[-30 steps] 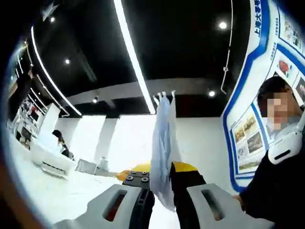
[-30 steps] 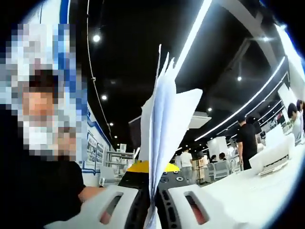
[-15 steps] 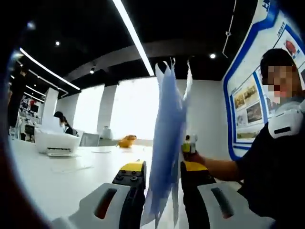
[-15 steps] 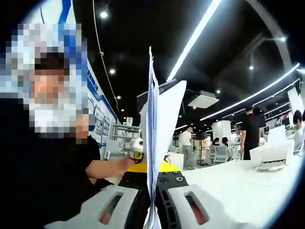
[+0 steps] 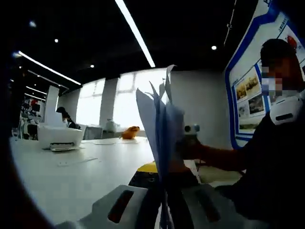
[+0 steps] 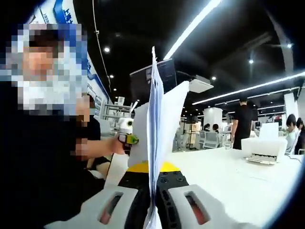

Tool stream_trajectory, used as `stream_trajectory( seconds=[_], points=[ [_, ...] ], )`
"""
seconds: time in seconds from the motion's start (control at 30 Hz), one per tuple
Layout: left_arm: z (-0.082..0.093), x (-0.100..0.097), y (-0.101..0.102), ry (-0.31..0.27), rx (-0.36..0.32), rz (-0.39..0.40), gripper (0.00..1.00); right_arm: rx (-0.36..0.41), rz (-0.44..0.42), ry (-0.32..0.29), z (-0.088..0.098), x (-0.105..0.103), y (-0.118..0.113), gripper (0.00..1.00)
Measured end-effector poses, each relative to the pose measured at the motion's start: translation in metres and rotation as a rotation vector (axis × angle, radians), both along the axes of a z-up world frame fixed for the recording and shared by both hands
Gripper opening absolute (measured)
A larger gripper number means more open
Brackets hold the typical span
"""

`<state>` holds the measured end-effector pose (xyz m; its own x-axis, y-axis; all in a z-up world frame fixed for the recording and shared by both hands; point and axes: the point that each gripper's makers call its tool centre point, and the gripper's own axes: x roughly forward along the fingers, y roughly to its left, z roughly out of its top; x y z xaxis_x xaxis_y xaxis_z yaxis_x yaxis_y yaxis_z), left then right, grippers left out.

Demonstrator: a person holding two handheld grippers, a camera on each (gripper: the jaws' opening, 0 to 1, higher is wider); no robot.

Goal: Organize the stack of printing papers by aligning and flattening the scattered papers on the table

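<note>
The stack of papers (image 6: 153, 138) stands on edge, clamped between the jaws of the right hand-held gripper (image 6: 152, 202); its sheets fan apart at the top. The left hand-held gripper (image 5: 164, 210) pinches the same papers (image 5: 162, 138), though its dim jaws are hard to read. Beyond lies the white bench (image 6: 228, 176), a printer (image 6: 263, 149) far off.

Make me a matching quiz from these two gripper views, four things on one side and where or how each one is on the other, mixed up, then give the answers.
Things:
1. papers
2. printer
3. orange object
4. table

Places or states:
A. white, bare surface under the grippers
B. far end of the table, near the bright windows
C. held upright, edge-on between the jaws
D. white box on the table, left side of the left gripper view

Pairs: 1-C, 2-D, 3-B, 4-A
</note>
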<state>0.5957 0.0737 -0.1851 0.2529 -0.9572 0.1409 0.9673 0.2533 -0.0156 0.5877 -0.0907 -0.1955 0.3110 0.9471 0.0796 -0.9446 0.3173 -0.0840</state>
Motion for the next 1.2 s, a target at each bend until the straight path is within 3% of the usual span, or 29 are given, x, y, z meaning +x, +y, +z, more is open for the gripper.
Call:
stream_trajectory(
  seconds=[0.17,0.53,0.77,0.9,1.1,1.17,1.2],
  points=[
    [-0.003,0.008,0.007,-0.036,0.024,0.085,0.06,-0.042,-0.06,-0.027,-0.006,0.008,0.012,0.0],
    [-0.025,0.018,0.012,-0.001,0.043,0.112,0.06,-0.094,-0.083,-0.012,-0.025,0.009,0.021,0.0],
    [-0.035,0.019,0.008,-0.004,0.064,0.114,0.07,-0.101,-0.1,0.031,-0.036,0.011,0.021,0.0],
    [-0.035,0.021,0.005,0.016,0.055,0.116,0.17,-0.081,-0.115,0.062,-0.037,0.012,0.022,0.13],
    [-0.037,0.019,-0.002,0.028,0.06,0.1,0.22,-0.061,-0.101,0.067,-0.033,0.009,0.022,0.16],
    [-0.038,0.015,-0.004,0.025,0.077,0.069,0.12,-0.06,-0.106,0.07,-0.033,0.01,0.021,0.13],
    [-0.037,0.014,-0.005,0.008,0.083,0.065,0.06,-0.06,-0.097,0.065,-0.031,0.008,0.02,0.05]
  ],
)
